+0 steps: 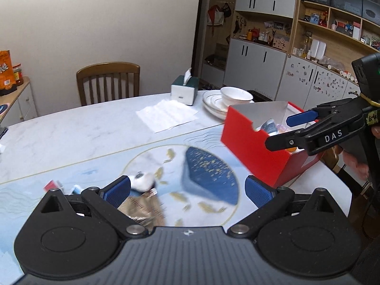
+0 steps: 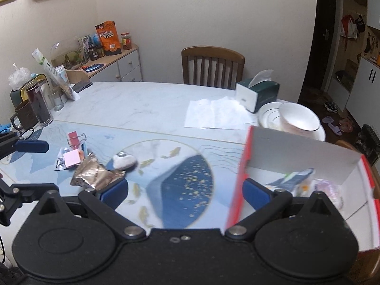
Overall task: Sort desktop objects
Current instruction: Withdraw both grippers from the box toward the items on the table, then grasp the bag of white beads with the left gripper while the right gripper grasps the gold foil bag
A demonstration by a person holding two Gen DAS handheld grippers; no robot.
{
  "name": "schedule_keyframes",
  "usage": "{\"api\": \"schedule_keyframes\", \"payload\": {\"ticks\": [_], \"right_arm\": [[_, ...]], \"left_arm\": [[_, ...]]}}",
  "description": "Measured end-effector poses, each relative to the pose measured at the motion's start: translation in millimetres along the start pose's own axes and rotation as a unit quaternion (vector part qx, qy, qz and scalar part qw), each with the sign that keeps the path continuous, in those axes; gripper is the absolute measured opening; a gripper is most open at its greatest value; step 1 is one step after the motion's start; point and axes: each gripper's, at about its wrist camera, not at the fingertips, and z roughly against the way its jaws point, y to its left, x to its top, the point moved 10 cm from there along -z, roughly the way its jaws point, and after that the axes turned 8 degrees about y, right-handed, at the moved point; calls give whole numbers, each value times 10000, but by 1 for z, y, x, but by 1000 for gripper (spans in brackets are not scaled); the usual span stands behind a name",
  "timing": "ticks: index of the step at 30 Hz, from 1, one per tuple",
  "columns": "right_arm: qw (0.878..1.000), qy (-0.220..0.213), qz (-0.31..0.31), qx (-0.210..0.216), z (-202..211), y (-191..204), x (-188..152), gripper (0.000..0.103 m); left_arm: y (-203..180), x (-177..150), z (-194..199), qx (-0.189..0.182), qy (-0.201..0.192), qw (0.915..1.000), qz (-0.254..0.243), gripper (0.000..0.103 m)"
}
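Right wrist view shows several items already inside the red cardboard box (image 2: 239, 178). A crinkled foil packet (image 2: 95, 174), pink sticky notes (image 2: 72, 158) and pink binder clip (image 2: 74, 137) remain on the counter (image 2: 133, 104). Left hand-held gripper (image 1: 187, 188) and right hand-held gripper (image 2: 185, 191) both gape, empty.

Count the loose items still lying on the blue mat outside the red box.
5 at least: crinkled silver foil packet, white oval pebble-like item, pink sticky-note pad, pink binder clip, small printed wrapper. All lie left of the red cardboard box; others may be hidden.
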Motion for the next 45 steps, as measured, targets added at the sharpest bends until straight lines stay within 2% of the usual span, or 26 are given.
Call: {"api": "schedule_keyframes", "payload": {"ticks": [8, 13, 18, 26, 33, 38, 45], "right_arm": [[9999, 18, -86, -74, -22, 40, 6, 103], [9999, 32, -76, -90, -35, 63, 10, 102], [9997, 118, 58, -217, -53, 84, 13, 103], [9995, 224, 52, -194, -80, 113, 23, 103], [9991, 396, -113, -107, -107, 130, 25, 102], [9982, 545, -241, -69, -124, 137, 23, 103], [9956, 801, -470, 98, -151, 152, 21, 103]], "left_arm": [[43, -28, 10, 167, -7, 9999, -6, 103], [56, -47, 3, 184, 249, 9995, -32, 103], [68, -63, -1, 154, 325, 9993, 43, 103], [88, -86, -7, 158, 454, 9988, 104, 103], [96, -109, -15, 169, 682, 9975, -22, 103], [100, -122, -22, 131, 845, 9963, 73, 102], [100, -132, -25, 96, 981, 9951, 45, 102]]}}
